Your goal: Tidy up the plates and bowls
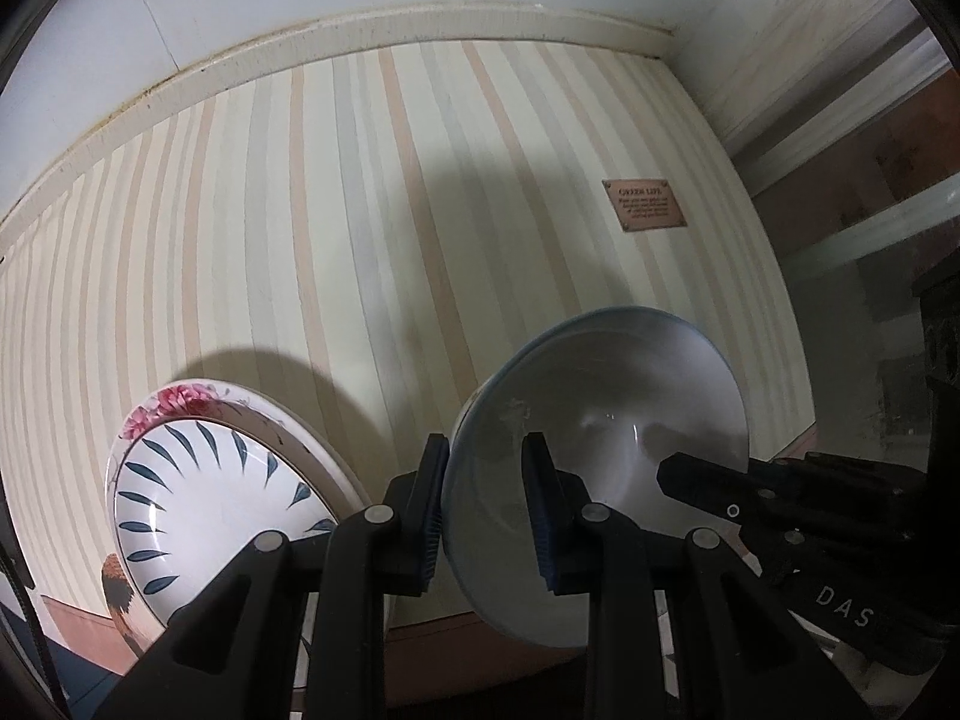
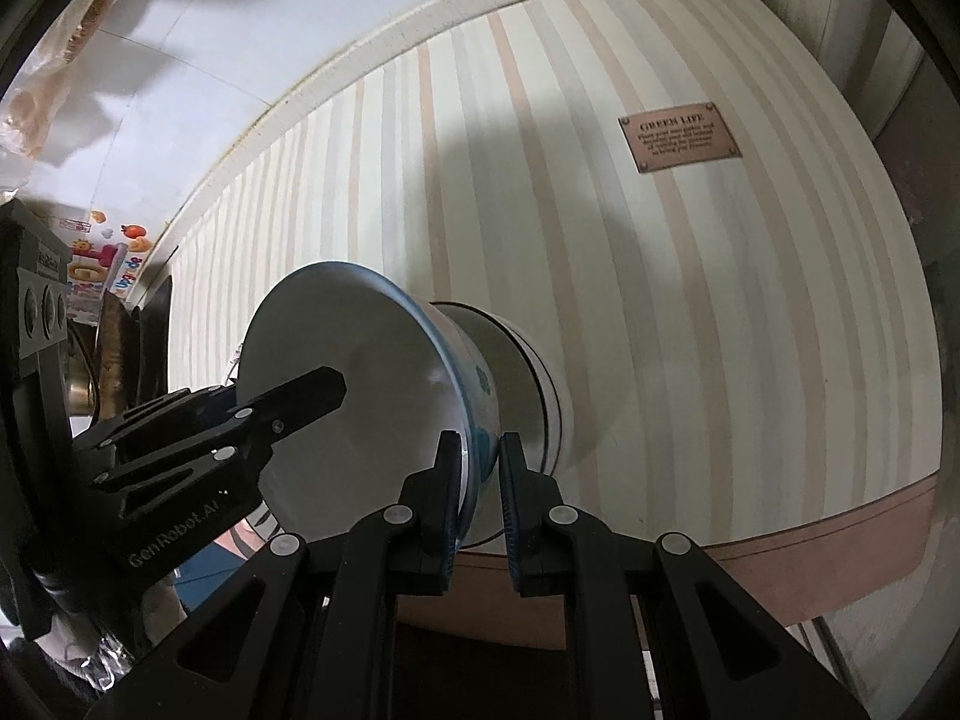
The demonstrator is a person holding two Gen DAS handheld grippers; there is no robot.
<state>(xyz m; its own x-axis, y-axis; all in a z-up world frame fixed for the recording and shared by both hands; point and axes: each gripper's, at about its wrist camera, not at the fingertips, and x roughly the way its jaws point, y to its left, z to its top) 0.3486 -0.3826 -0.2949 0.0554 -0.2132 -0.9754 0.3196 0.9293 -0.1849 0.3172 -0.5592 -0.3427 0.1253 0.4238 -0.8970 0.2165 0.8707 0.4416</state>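
A white bowl with a blue rim is tipped on its side over the striped tablecloth and held from both sides. My left gripper is shut on its rim, one finger inside and one outside. On the opposite rim my right gripper is shut too. Each gripper shows in the other's view: the right gripper, the left gripper. Behind the held bowl's base sits a second white bowl with a dark line; whether they touch I cannot tell. A leaf-patterned bowl rests on a floral plate to the left.
A brown label lies on the cloth towards the far right. A cream ledge and white wall close the back. Colourful packaging stands at the left, and the cloth's brown border marks the near edge.
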